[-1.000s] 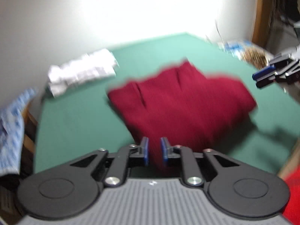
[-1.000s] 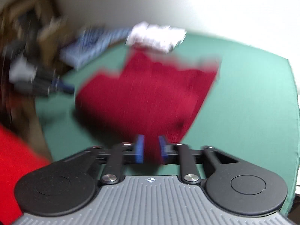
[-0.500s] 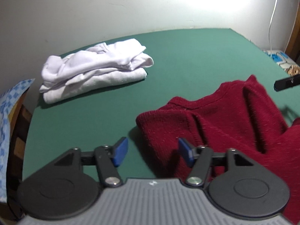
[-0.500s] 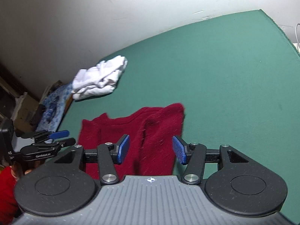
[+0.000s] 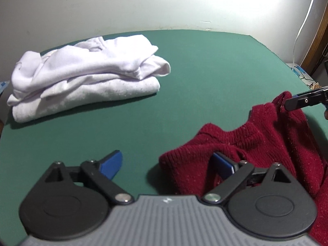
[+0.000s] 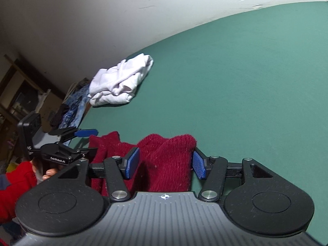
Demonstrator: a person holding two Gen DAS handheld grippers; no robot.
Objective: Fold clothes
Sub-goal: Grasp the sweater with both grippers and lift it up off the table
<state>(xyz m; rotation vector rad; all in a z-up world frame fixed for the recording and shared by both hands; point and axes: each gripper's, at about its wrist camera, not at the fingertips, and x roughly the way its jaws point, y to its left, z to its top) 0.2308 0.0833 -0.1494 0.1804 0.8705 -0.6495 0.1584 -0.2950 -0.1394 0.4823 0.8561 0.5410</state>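
the green table [image 5: 205, 78] carries two lots of clothing. a dark red knitted sweater [image 5: 256, 143] lies bunched at the near edge, its ribbed hem and folds raised in humps rather than flat. a stack of folded white garments [image 5: 82, 75] sits well apart from it, toward the far left corner of the table by the pale wall [image 5: 143, 4].

left gripper [image 5: 170, 164]: jaws wide apart and opening further. the left blue pad stands over bare table; the right blue pad lies against or under a fold of the sweater. a corner of the sweater sits between the jaws, unpinched.

right gripper [image 6: 165, 163]: jaws apart and opening. a hump of the red sweater [image 6: 164, 160] stands between the two blue pads; the right pad is just beside the knit, and i cannot tell whether it touches. the left pad is clear of it. in the left wrist view the right gripper's finger reaches the far raised corner of the sweater.

in the right wrist view the left gripper [image 6: 82, 141] shows at the left, held by a hand [image 6: 48, 171] with a red sleeve [image 6: 14, 186]. a blue patterned cloth [image 6: 75, 102] hangs beyond the table's left end.
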